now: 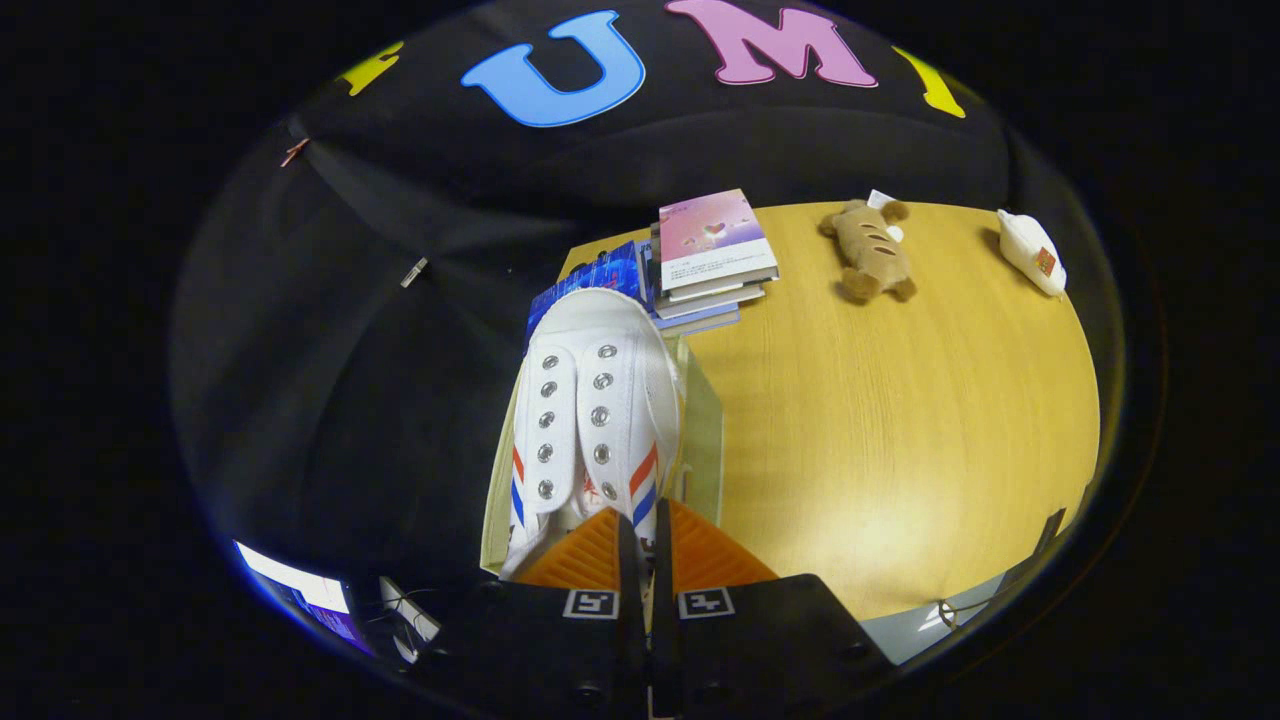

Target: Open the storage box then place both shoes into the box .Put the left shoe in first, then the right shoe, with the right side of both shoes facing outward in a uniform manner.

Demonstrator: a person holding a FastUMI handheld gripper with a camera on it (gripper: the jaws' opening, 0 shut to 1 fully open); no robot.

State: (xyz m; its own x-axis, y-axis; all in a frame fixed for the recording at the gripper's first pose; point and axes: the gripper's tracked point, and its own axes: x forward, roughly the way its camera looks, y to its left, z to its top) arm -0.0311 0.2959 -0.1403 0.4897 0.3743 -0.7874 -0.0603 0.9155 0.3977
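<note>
A white canvas shoe (595, 400) with metal eyelets and red and blue side stripes hangs toe-forward just ahead of my fingers. My gripper (643, 545) is shut on the shoe's rear edge, with only a thin gap between the two fingers. Under and around the shoe stands the pale translucent storage box (705, 420), at the left end of the wooden table (900, 450). The shoe covers most of the box, so I cannot tell what the box holds or how its lid stands.
A stack of books (710, 260) lies just beyond the shoe's toe. Further right on the table are a brown plush toy (868, 250) and a white bottle-like object (1030, 250). Black cloth hangs behind and to the left.
</note>
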